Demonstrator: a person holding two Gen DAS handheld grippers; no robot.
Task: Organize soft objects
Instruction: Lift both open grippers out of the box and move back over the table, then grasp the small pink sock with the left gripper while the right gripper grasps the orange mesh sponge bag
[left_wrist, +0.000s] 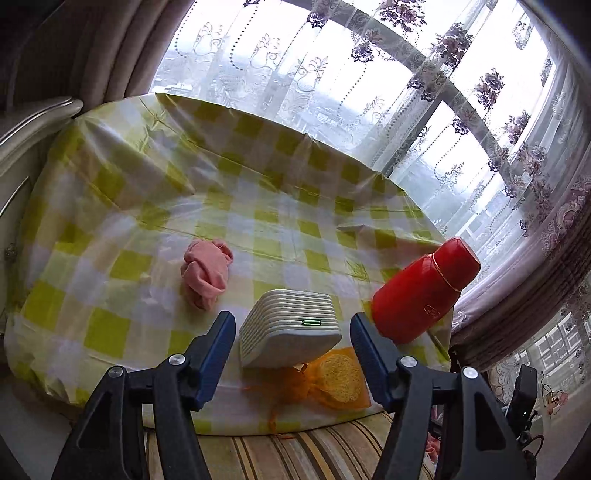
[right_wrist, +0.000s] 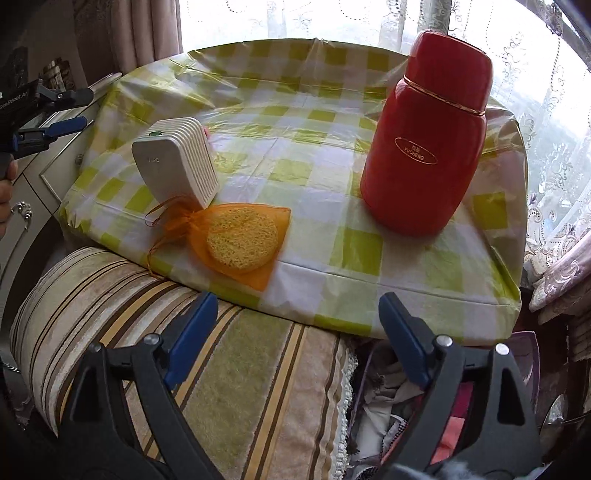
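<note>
A crumpled pink cloth lies on the green-and-white checked table, ahead and left of my left gripper. That gripper is open, and its fingers frame a white ribbed box without touching it. A round yellow sponge in an orange mesh bag lies at the table's near edge, partly under the box. My right gripper is open with nothing in it, over the striped cushion just short of the table. The left gripper shows at the far left.
A tall red flask stands on the table's right side. A bin of mixed clothes sits below the right gripper. A pale dresser flanks the table on the left. Lace curtains hang behind.
</note>
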